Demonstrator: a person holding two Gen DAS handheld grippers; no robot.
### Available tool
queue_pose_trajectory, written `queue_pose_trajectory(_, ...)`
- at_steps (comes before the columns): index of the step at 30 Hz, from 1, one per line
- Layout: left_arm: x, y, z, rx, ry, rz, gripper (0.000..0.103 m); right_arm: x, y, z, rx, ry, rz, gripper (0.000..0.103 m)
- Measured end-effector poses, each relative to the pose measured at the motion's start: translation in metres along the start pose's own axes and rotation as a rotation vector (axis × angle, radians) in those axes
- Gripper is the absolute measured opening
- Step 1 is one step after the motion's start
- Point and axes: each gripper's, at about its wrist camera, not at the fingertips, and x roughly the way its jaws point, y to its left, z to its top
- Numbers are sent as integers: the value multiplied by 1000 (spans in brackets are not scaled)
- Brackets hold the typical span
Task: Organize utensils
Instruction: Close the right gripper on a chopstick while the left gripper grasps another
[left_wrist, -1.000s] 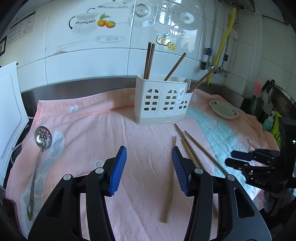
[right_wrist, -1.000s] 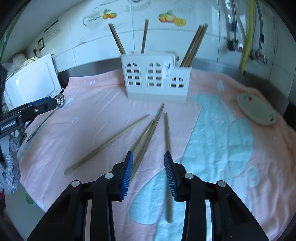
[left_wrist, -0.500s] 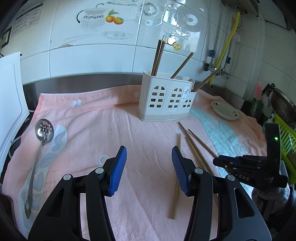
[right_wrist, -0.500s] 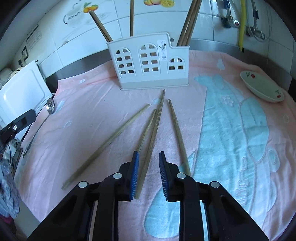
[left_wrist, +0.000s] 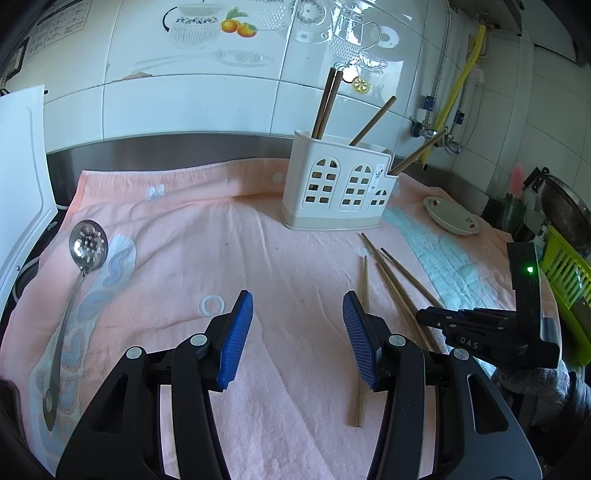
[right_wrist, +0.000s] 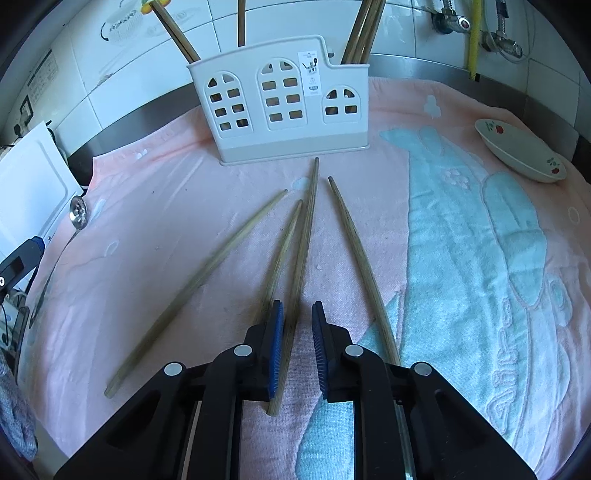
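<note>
Several wooden chopsticks (right_wrist: 207, 273) lie loose on the pink towel (right_wrist: 147, 206), in front of a white utensil holder (right_wrist: 288, 107) that has more chopsticks standing in it. My right gripper (right_wrist: 297, 332) points steeply down at them and its jaws are closing. The longest chopstick (right_wrist: 308, 229) runs between the pads against the left one, with a gap to the right one. My left gripper (left_wrist: 297, 332) hovers open over bare towel, holding nothing. From there the holder (left_wrist: 340, 192) is ahead and my right gripper (left_wrist: 423, 317) is low on the right. A slotted steel spoon (left_wrist: 88, 243) lies far left.
A small white dish (right_wrist: 517, 151) sits on the towel at the right. A white board (left_wrist: 18, 184) leans at the left edge. A green basket (left_wrist: 565, 288) and a pot stand beyond the towel's right end. Tiled wall and pipes rise behind the holder.
My right gripper came down onto the loose chopsticks and its jaws narrowed around the longest one. My left gripper stayed open and hardly moved.
</note>
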Motion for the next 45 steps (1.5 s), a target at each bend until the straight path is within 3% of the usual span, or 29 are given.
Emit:
queue_pose_trajectory(7, 3, -1, -3, -4, 13, -3, 51, 5, 4, 0, -12, 0, -15, 15)
queue_pose_trajectory(11, 6, -8, -7, 12, 28, -11, 51, 6, 8, -3, -45, -13, -53, 8)
queue_pose_trajectory(16, 12, -20, -13, 25, 59, -37, 51, 3, 5, -5, -37, -24, -49, 7)
queue_pose_trajectory(27, 41, -52, -36, 62, 170, -86, 50, -39, -7, -3, -46, -130, -20, 7)
queue_pose_trajectory(34, 67, -59, -41, 53, 248, -54, 29, -74, -10, 13, -84, -212, -5, 7)
queue_pose_trajectory(45, 81, -66, -42, 79, 297, 13, 12, -103, -15, 34, -129, -286, 9, 7)
